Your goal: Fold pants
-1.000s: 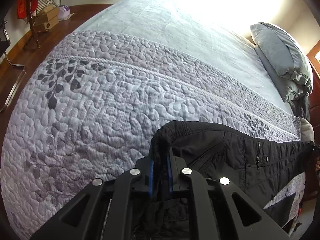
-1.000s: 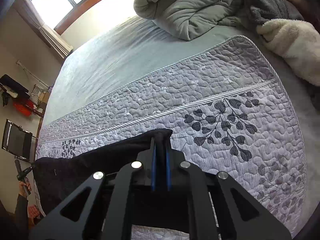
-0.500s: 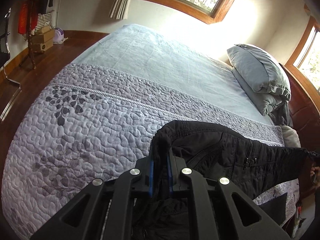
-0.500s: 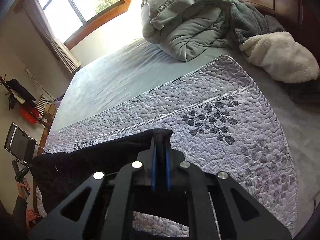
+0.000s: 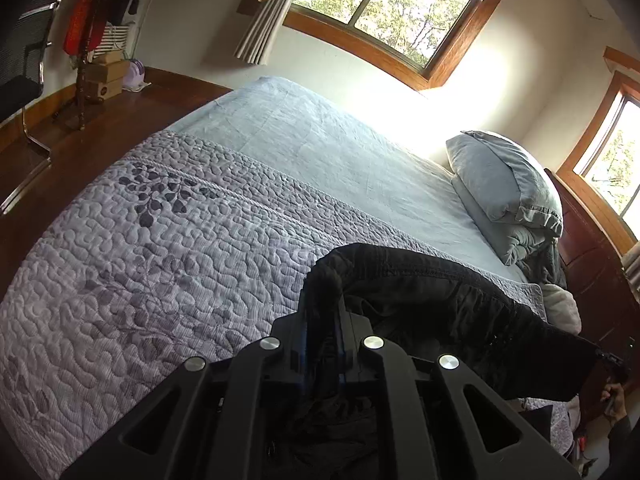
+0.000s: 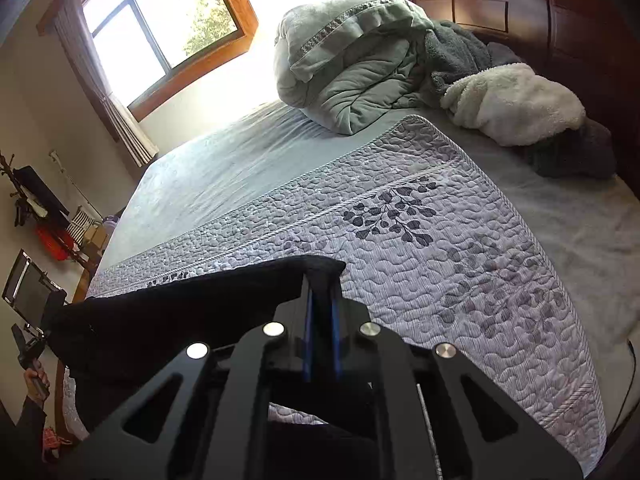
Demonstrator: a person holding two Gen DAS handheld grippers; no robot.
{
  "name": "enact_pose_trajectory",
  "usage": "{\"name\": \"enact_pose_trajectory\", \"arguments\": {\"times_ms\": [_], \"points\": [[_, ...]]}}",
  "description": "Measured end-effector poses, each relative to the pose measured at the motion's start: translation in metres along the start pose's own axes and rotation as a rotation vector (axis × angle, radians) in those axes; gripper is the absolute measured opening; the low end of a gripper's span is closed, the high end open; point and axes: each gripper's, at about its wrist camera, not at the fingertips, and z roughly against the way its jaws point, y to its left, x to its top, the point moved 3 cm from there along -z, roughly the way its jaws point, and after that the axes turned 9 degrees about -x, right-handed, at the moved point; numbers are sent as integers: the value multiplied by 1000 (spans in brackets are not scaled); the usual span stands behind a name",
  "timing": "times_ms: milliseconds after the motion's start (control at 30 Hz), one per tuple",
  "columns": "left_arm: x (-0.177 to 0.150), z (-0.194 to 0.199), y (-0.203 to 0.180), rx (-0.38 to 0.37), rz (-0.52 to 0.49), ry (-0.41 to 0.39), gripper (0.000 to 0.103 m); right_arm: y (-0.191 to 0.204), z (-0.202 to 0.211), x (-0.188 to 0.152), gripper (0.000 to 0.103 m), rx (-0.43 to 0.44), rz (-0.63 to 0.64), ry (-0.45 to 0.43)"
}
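We hold black pants (image 5: 432, 292) stretched between both: left hand-held gripper (image 5: 322, 312) clamps one end, right hand-held gripper (image 6: 320, 304) clamps other. Long axis runs gripper to gripper, above quilt (image 6: 440, 248), along its near edge. Neither hand nearer.

You hold black pants (image 5: 432, 296) of matt woven cloth with a faint sheen along the stitched waistband. Your left hand-held gripper (image 5: 322, 308) and right hand-held gripper (image 6: 321, 280) are matt black plastic with bright metal screw heads and glossy blue pads. Under them lies a quilted cotton bedspread (image 5: 168, 248), puckered and matt. The sheet (image 6: 224, 168) looks smooth and soft. The headboard (image 6: 532, 4) and floor (image 5: 92, 128) are polished wood, and the white blanket (image 6: 516, 104) is fleecy.
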Motion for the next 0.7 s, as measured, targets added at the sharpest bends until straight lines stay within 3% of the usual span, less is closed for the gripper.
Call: {"name": "enact_pose_trajectory", "arguments": {"times_ms": [333,700], "points": [[-31,36,14,-12,60,-19,10,-15,37,-65,8,-31,-3,-34],[-57,62,17,-13,60,-13,10,-24,72,-120,9,-48,-55,-50]]}}
